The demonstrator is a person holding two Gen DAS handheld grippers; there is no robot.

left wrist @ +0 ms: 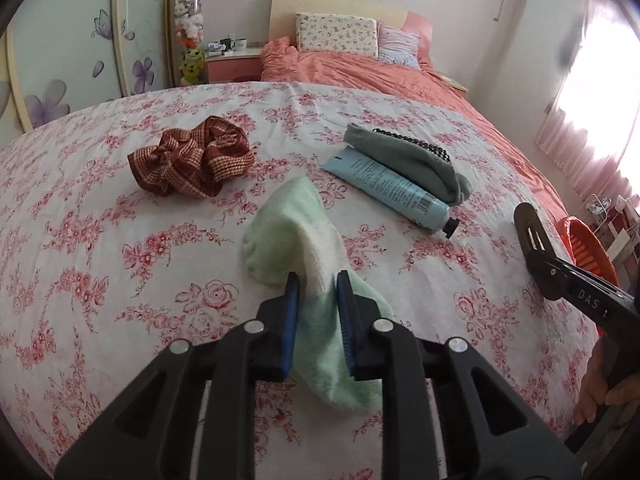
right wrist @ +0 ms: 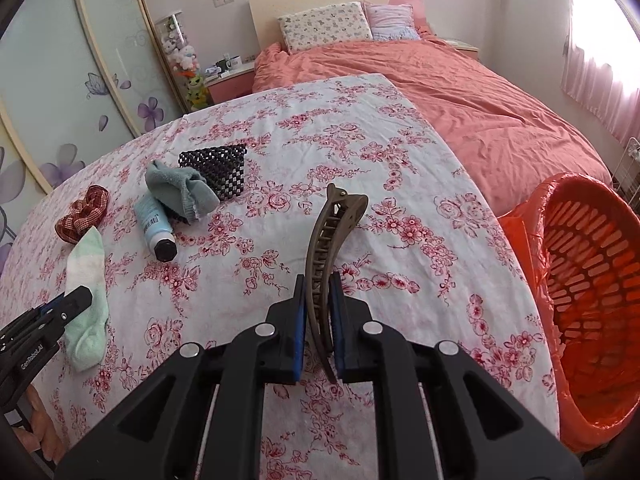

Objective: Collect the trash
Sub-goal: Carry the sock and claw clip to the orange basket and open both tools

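My left gripper is shut on a pale green sock, pinching its middle on the floral bed sheet; the sock also shows in the right wrist view. My right gripper is shut on a brown hair clip, held above the sheet with its tip pointing away. The right gripper shows in the left wrist view, side on. An orange basket lined with an orange bag stands beside the bed at the right, also visible in the left wrist view.
On the sheet lie a brown checked scrunchie, a blue tube with a black cap, a grey-green sock and a black beaded pouch. A salmon duvet and pillows lie beyond. A wardrobe stands at the left.
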